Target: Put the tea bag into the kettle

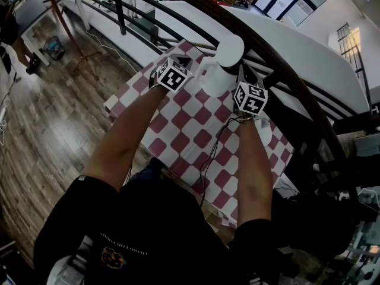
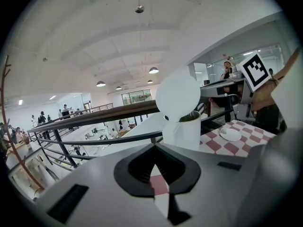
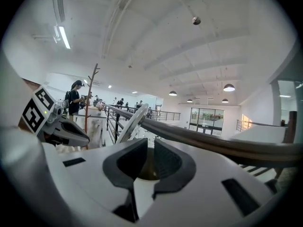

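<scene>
A white kettle (image 1: 218, 76) stands at the far edge of the checkered table (image 1: 196, 138), its round lid (image 1: 230, 49) tipped up and open. In the left gripper view the kettle (image 2: 183, 131) is straight ahead, a short way beyond my left gripper (image 2: 154, 146), whose jaw tips meet with nothing between them. My right gripper (image 3: 147, 144) hovers at the kettle's mouth, beside the lid (image 3: 131, 123) seen edge-on. Its jaws stand a little apart and hold nothing; only a dim brownish hollow shows through the gap. No tea bag is visible in any view.
A dark curved railing (image 1: 279, 64) runs right behind the kettle, with a drop beyond it. A small white saucer (image 2: 231, 134) lies on the cloth right of the kettle. The person's forearms (image 1: 127, 135) reach over the table from the near side.
</scene>
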A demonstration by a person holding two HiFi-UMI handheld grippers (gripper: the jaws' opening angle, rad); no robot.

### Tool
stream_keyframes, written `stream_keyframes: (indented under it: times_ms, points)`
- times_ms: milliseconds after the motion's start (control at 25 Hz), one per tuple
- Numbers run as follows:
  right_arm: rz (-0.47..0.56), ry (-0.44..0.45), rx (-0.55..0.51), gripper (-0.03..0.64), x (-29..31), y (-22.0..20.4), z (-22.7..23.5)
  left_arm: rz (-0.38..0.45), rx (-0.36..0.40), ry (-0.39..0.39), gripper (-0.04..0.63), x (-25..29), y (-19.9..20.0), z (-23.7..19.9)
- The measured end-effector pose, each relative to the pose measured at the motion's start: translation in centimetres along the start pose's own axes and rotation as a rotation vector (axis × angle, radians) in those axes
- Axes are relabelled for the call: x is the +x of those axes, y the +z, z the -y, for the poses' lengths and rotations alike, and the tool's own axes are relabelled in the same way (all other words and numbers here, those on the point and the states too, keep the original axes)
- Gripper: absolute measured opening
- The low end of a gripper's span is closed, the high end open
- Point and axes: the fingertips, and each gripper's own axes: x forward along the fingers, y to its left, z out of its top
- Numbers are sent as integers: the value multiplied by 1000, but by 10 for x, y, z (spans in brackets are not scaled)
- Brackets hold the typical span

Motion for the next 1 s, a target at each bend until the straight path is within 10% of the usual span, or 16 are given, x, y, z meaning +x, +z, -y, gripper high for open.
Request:
stream_keyframes:
  times_ms: [1000]
  points:
    - [131,84,-115,14,8,85,-27,13,-1,20,0,-8,10,-3]
